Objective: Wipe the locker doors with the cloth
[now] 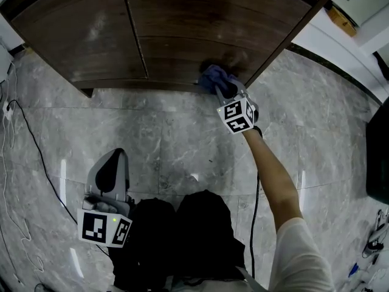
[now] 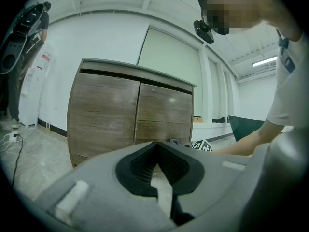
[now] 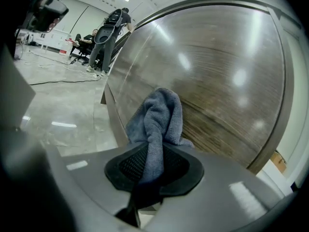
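Note:
The locker is a dark wood cabinet with a left door (image 1: 79, 29) and a right door (image 1: 213, 17). My right gripper (image 1: 222, 91) is shut on a blue-grey cloth (image 1: 213, 76), which bunches against the bottom of the right door, near its right edge. In the right gripper view the cloth (image 3: 157, 115) runs up from between the right gripper's (image 3: 153, 154) pads and touches the door (image 3: 217, 71). My left gripper (image 1: 115, 157) hangs low over the floor, well short of the locker, shut and empty. From the left gripper (image 2: 155, 146) view both doors (image 2: 137, 112) stand closed ahead.
Grey stone floor (image 1: 170, 139) lies between me and the locker. Thin cables (image 1: 24, 139) trail along the left, and another cable (image 1: 255, 224) hangs beside my right arm. A dark object (image 1: 380, 157) stands at the right edge. People and equipment (image 3: 108, 28) are far off.

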{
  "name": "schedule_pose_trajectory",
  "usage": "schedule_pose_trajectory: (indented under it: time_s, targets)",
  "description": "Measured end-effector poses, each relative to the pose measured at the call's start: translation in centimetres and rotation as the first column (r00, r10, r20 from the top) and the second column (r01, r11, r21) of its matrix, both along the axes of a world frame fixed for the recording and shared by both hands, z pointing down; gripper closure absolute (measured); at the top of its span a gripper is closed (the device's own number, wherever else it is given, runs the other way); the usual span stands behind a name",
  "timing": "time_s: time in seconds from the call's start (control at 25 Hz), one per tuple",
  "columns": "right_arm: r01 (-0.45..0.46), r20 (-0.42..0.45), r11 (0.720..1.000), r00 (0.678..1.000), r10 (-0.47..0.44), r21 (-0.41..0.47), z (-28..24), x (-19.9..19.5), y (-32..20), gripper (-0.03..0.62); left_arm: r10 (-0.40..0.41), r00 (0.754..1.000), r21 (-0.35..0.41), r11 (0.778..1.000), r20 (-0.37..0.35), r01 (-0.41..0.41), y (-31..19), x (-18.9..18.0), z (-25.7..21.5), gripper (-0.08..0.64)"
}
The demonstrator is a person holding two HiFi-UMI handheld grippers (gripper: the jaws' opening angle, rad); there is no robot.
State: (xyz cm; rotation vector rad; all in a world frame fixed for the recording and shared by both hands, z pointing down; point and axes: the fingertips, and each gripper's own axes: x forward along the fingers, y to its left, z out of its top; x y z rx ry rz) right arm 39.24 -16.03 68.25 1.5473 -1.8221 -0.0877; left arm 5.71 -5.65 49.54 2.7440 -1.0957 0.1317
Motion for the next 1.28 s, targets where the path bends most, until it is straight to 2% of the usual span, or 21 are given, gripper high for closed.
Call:
schedule_pose_trajectory:
  time_s: [0.16,0.52,0.96,1.28]
  targets:
    - [0.013,-0.012,1.0,1.0,-0.013,-0.006,0.2,-1.2,-0.5,0.52,-0.004,1.0,-0.001,1.0,-0.001,0.004,0.0,-0.4,-0.1,0.56]
    - [0.037,-0.041,0.998,0.999,-0.035,0.058,-4.5,-2.9,-1.5,0.52,0.02,1.0,-0.013,1.0,-0.008,-0.02,0.3,-0.3,0.0,0.56]
    - [0.06,-0.078,0.981,0.996,-0.046,0.185,-14.3,-3.9,-2.6,0.52,0.034,0.999,-0.012,0.999,-0.037,-0.034,0.5,-0.6,-0.7,0.56]
    - [0.1,-0.116,0.952,0.991,-0.069,0.288,-22.2,-5.9,-3.8,0.519,0.033,0.998,-0.009,0.999,-0.06,-0.033,0.7,-1.2,-1.0,0.56]
